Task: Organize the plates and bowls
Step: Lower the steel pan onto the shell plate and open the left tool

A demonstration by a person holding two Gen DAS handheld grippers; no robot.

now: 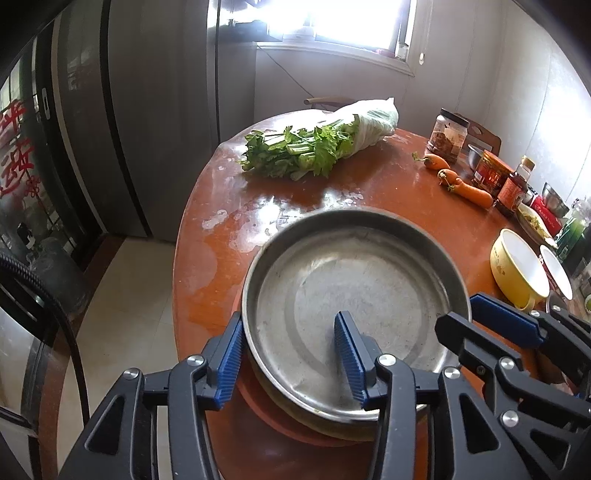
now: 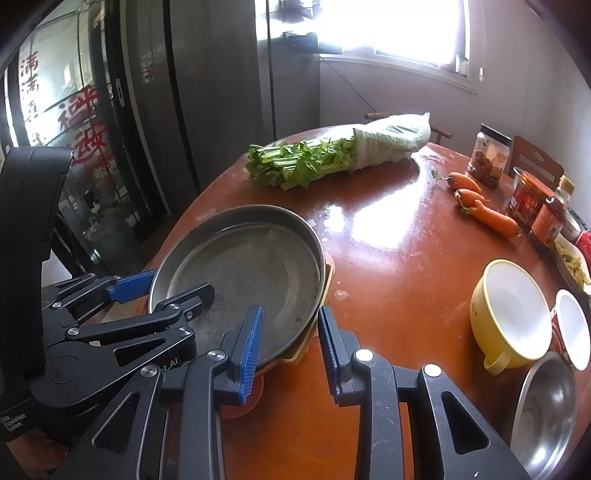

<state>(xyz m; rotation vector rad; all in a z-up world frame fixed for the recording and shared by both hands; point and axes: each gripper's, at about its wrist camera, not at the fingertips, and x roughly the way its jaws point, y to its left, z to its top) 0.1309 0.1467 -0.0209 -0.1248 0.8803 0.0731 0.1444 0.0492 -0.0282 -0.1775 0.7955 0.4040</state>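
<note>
The steel plate point(image 1: 354, 295) sits stacked on other dishes at the near edge of the surface point(image 1: 332, 184). Both sets of fingers straddle its rim released, left gripper point(image 1: 291, 365), right gripper point(image 2: 290, 354), apparently just setting it square.

I see a bright window point(image 1: 332, 26) far off, grey fridge point(image 1: 155, 122) left, pale floor tiles point(image 1: 122, 314) below.

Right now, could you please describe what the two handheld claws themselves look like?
Both the left claw and the right claw are built of matte black plastic linkages with triangular cut-outs, joined by round silver pins. Each finger ends in a ribbed blue pad. In the right wrist view, the left claw's black body carries small white lettering. A black cable loops beside the left claw.
</note>
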